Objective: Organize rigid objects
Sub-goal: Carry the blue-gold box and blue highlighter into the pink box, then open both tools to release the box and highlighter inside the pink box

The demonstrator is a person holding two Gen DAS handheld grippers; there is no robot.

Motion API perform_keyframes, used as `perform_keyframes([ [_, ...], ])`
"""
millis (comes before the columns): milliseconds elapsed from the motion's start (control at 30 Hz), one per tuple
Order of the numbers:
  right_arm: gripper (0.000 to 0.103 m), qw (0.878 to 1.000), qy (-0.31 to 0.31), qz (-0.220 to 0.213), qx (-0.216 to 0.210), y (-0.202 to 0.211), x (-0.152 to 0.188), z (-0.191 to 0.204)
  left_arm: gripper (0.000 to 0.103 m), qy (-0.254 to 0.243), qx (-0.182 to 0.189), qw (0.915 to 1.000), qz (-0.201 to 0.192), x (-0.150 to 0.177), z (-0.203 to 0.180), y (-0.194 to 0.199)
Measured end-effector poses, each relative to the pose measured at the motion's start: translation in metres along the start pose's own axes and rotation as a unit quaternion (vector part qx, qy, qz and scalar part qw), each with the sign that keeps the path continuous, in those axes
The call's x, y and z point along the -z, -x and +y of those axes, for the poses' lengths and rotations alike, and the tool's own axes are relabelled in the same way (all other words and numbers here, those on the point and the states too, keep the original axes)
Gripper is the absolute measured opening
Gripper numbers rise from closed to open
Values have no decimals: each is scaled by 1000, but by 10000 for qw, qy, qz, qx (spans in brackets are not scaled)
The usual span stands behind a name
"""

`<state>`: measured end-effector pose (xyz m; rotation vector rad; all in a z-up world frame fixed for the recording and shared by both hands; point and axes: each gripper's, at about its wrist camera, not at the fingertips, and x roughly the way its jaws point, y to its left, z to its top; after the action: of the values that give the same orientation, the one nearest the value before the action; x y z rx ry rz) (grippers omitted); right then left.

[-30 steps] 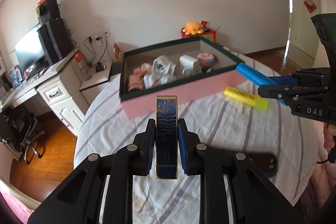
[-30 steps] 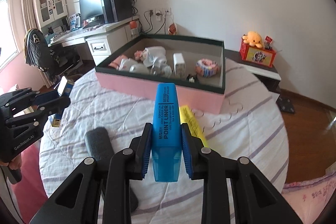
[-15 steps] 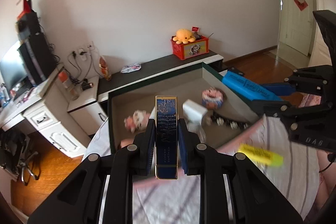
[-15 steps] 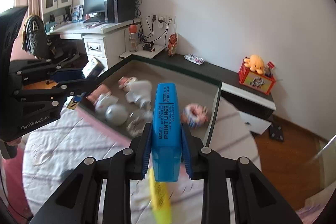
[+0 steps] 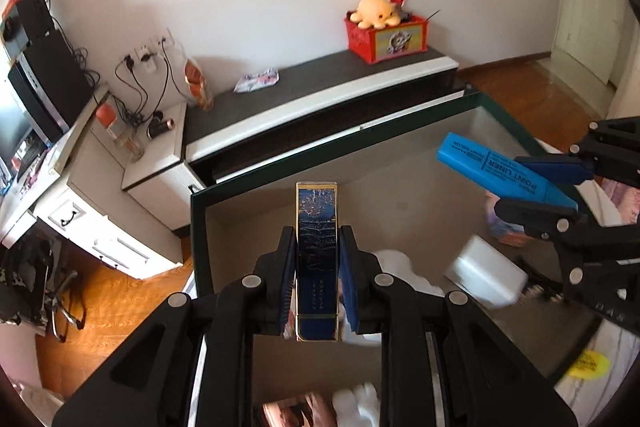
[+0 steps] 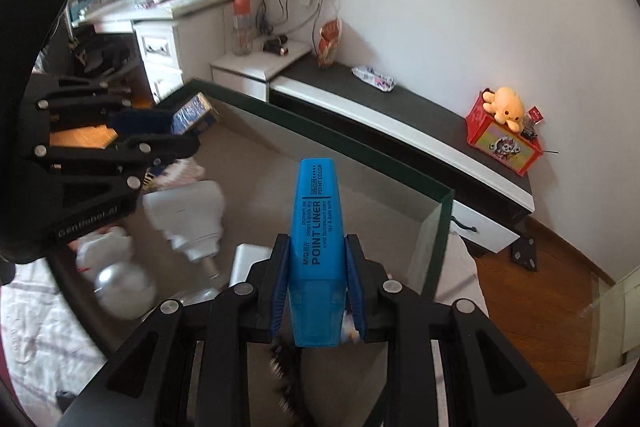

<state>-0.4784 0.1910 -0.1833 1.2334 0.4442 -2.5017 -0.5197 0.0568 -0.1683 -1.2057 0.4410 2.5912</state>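
The left gripper (image 5: pixel 317 263) was clenched on a slim blue box with gold edging (image 5: pixel 316 251), held lengthwise between its pads above the open box (image 5: pixel 199 227). The right gripper (image 6: pixel 316 267) clamped a blue highlighter (image 6: pixel 317 227) marked POINT LINER, and it too hung over the box's grey floor. Below them lay a white adapter (image 5: pixel 486 277), a light bulb (image 6: pixel 124 291) and other small things, blurred. A yellow highlighter (image 5: pixel 591 370) lay outside on the striped cloth (image 6: pixel 36 331).
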Motion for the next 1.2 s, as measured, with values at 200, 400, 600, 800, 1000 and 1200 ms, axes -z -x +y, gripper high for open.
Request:
perform_keyframes([
  [200,27,9996,62,290,11,-25,-9,-2,21,-155,-8,9997,184,-10,-12,-24],
  [400,27,9988,73,477,3,-39,-10,-3,21,-310,36,9991,296,-19,-23,-29],
  [600,27,9988,97,475,-33,-38,-11,2,27,-197,-27,9995,245,-15,-20,-25],
  [800,27,9983,95,569,-63,-42,-12,3,78,-118,-140,9998,29,-7,-16,-16],
  [1000,27,9976,35,683,-87,-46,-12,3,89,-101,-249,9996,-87,2,-12,-3],
  [1200,28,9975,0,701,-66,-42,-10,5,92,-40,-271,9996,-34,8,-10,1],
])
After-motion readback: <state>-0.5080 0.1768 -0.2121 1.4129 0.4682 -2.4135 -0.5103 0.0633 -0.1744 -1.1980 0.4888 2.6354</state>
